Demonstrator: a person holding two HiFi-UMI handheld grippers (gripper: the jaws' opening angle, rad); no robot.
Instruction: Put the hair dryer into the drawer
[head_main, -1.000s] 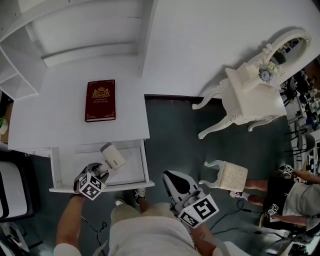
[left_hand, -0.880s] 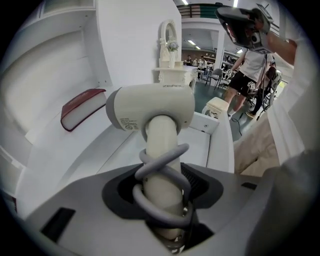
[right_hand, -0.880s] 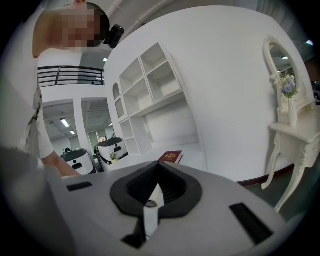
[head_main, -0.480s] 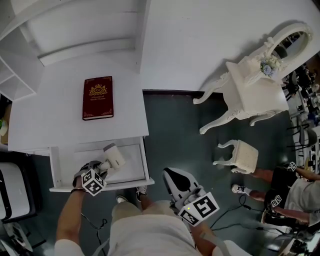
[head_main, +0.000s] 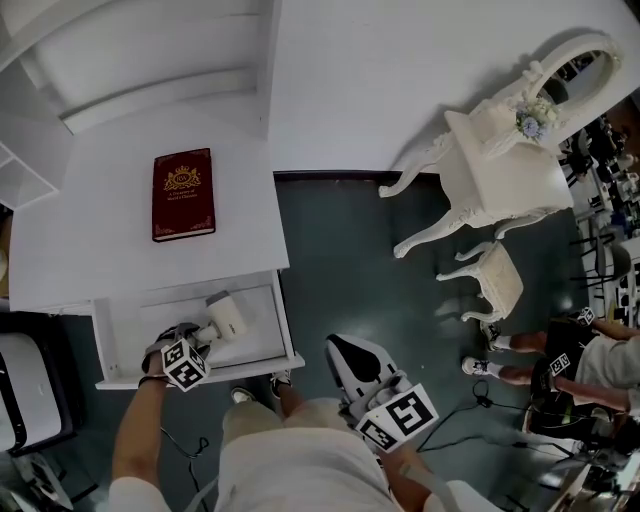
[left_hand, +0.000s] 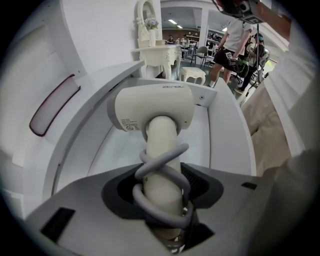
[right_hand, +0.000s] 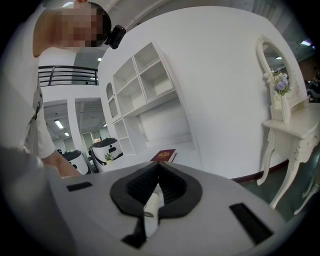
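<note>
White hair dryer (head_main: 226, 320) is hanging head-down over the open drawer (head_main: 258, 341), its handle rising into the clamping left gripper (head_main: 197, 338); the right gripper (head_main: 344, 353) is idling closed, well apart.

A staged bedroom: ornate vanity table (head_main: 505, 180), stool (head_main: 497, 284), white shelves (right_hand: 145, 95).

A dark red book (head_main: 183, 194) lies flat on the white cabinet top (head_main: 90, 250). An ornate white dressing table (head_main: 505, 180) with an oval mirror (head_main: 578, 72) stands apart; a small stool (head_main: 497, 282) sits beside it
</note>
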